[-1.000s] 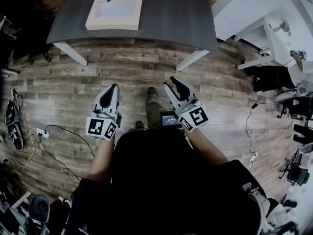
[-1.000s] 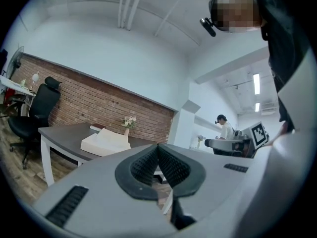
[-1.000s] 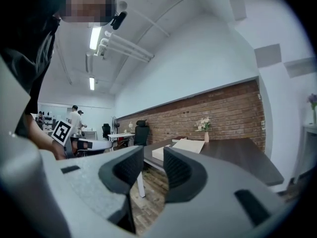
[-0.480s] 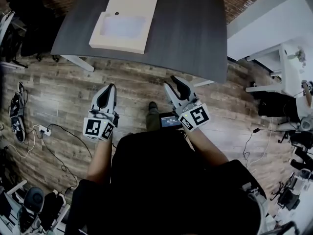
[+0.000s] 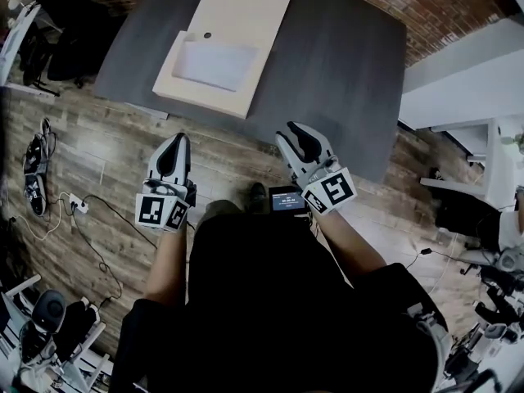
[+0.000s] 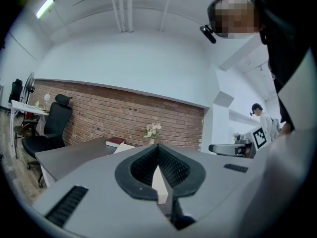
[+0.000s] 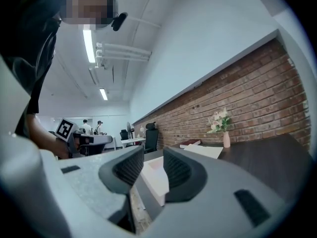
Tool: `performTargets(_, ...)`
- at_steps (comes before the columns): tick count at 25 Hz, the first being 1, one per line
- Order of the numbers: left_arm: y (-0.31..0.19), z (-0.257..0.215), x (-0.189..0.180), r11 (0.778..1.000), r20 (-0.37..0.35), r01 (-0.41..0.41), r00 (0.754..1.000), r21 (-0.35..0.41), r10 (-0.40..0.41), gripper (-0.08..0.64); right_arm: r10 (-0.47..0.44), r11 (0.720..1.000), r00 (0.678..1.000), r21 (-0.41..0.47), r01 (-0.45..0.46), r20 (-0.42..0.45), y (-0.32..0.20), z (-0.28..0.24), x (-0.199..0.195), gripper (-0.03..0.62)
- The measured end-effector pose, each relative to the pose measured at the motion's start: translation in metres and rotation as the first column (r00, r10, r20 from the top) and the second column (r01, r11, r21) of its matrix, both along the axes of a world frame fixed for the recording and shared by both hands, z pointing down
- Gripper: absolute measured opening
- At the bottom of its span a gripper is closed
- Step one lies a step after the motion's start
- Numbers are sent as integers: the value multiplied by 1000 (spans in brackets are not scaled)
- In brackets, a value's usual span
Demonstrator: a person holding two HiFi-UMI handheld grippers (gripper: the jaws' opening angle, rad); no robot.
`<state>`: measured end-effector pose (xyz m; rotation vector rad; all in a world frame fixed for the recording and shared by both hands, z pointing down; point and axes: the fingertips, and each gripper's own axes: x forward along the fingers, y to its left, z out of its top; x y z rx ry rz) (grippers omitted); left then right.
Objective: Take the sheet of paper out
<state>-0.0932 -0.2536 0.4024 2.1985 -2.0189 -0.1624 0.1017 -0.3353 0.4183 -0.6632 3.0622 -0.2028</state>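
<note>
Paper [image 5: 216,64] is seen in an open box [image 5: 246,15] toward the desk's [image 5: 344,64] left edge. Left gripper [image 5: 178,141] is held closed and right gripper [image 5: 293,131] parted, both empty, seemingly by the near edge.

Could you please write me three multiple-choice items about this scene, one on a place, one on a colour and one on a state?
1. Where does the box lie?
A. on the table
B. on the floor
C. on a chair

2. What colour is the sheet of paper in the box?
A. red
B. white
C. black

3. How do the jaws of the right gripper stand?
A. shut on the paper
B. shut on a book
C. apart, with nothing between them

Answers:
1 A, since the head view shows the open box resting on the dark table top.
2 B, since the sheet is pale white against the beige box.
3 C, since the right gripper view shows a gap between the jaws, with the box only seen far beyond it.
</note>
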Motion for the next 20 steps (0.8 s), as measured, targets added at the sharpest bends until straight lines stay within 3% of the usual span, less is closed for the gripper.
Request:
performTargets(12, -49, 16, -57, 996, -36, 87, 996, 9, -87, -5, -65, 997, 997, -35, 64, -30, -63, 22, -57, 124)
performTargets(20, -107, 19, -124, 999, -31, 45, 999, 20, -44, -5, -35, 999, 996, -33, 32, -88, -123, 23, -119, 124)
